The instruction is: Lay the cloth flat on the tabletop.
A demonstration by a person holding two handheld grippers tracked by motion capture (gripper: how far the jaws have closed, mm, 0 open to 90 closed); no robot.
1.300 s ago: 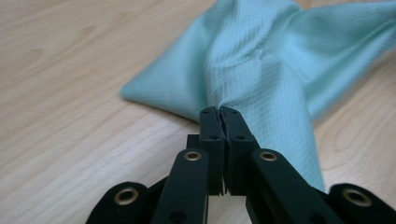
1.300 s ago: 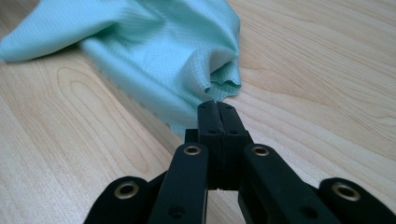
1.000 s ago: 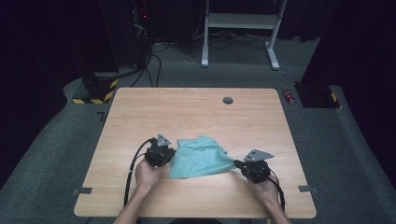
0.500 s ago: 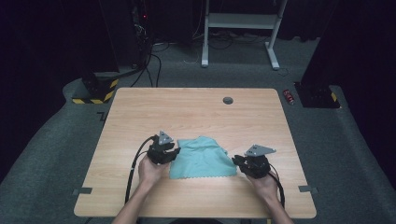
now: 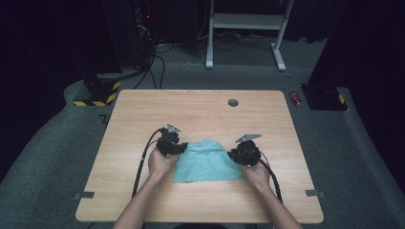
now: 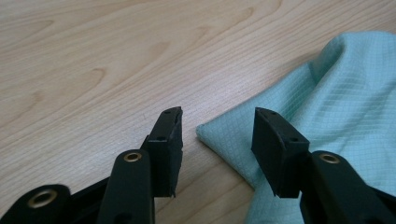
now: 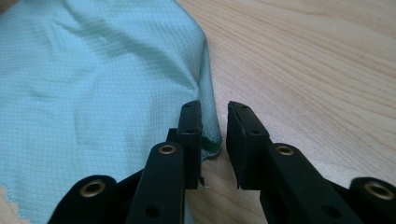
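The high view looks forward and down from above the bench's [image 5: 200, 109] near edge, taking in the whole top. Each claw view rides low and close, looking along its jaws. All three share the teal cloth [image 5: 207, 162] near that edge.

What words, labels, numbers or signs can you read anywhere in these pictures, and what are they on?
No text can be read in any view.
Red can on the floor right of the table: any label is too small and blurred to read.
Black and yellow striped block on the floor: a hazard pattern, no words.
Cloth: a plain grid weave, no label in sight.
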